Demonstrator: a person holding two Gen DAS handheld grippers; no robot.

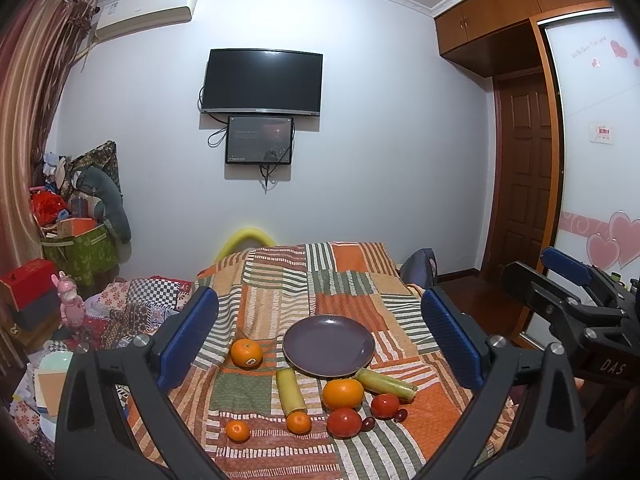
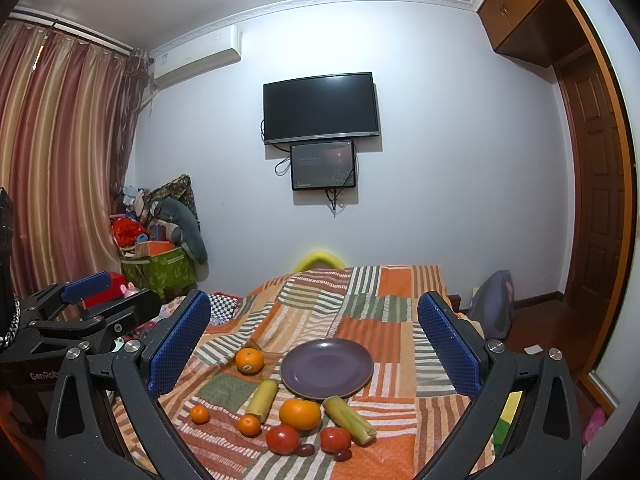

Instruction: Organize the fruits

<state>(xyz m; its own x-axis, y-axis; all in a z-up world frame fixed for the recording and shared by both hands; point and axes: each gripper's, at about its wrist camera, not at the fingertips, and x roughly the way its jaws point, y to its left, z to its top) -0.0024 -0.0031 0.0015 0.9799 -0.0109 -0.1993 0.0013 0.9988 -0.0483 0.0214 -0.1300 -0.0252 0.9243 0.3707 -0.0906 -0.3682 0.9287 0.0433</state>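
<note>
An empty purple plate [image 1: 329, 345] [image 2: 327, 367] lies on a patchwork cloth. Around its near side lie a big orange [image 1: 343, 393] [image 2: 300, 413], another orange with a sticker [image 1: 247, 353] [image 2: 249, 360], two small mandarins [image 1: 299, 422] [image 1: 237, 430], two tomatoes [image 1: 344, 422] [image 1: 385, 405], two small dark fruits [image 1: 368, 423] and two yellow-green cane pieces [image 1: 291, 390] [image 1: 386, 384]. My left gripper [image 1: 320, 340] and my right gripper [image 2: 316, 344] are both open and empty, held above and short of the fruit.
The cloth [image 1: 344, 280] covers a narrow raised surface that drops off on both sides. Clutter and a green box [image 1: 80, 252] stand at the left, a wooden door [image 1: 524, 168] at the right. A TV [image 1: 262, 80] hangs on the far wall.
</note>
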